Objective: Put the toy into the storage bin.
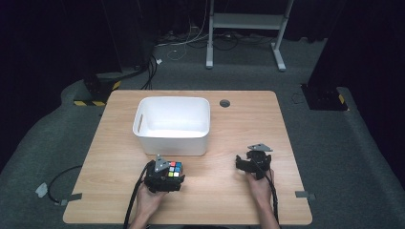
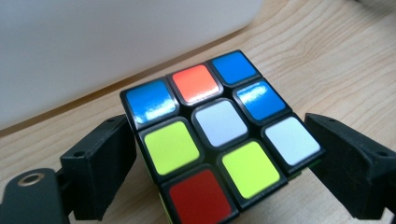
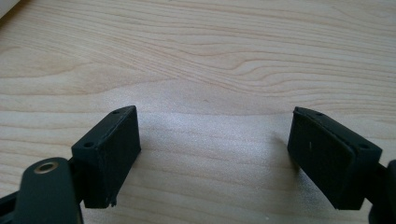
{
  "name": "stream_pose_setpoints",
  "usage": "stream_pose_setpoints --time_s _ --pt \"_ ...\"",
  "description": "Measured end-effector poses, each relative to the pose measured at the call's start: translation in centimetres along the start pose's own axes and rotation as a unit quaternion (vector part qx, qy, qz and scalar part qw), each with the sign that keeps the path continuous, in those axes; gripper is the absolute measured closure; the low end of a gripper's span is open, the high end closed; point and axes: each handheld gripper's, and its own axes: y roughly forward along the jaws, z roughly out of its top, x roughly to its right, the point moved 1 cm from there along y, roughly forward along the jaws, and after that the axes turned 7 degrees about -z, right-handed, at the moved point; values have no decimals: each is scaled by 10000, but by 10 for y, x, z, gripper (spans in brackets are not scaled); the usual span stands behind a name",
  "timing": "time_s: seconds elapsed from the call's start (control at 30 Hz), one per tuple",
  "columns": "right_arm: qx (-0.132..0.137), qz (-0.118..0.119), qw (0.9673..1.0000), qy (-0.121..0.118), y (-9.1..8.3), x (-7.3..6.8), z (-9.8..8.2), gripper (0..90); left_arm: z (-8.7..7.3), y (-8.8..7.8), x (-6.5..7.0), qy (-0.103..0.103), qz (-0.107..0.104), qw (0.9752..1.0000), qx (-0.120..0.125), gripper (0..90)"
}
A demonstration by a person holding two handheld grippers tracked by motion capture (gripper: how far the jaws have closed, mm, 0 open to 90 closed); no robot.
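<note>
White bin (image 1: 172, 125) just behind cube (image 1: 175, 170), table (image 1: 239, 129).

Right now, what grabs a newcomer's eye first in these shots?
The scrambled puzzle cube, bright against the wood, sits between the left gripper's jaws near the table's front edge. Just behind it stands a white plastic bin with nothing visible inside. The right gripper hangs open over bare table.

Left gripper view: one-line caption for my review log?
Left claw closed on a scrambled puzzle cube beside the white bin on the wooden table.
</note>
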Motion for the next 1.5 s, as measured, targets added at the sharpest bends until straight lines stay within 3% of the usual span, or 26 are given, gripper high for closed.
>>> stream_pose_setpoints --time_s 0.9,1.5 --pt "-10 4 10000 16 0 0 0 169 3 15 -5 2 71 10000 13 153" --pt "-9 4 10000 19 0 0 0 169 4 13 -3 205 211 9995 -137 178"
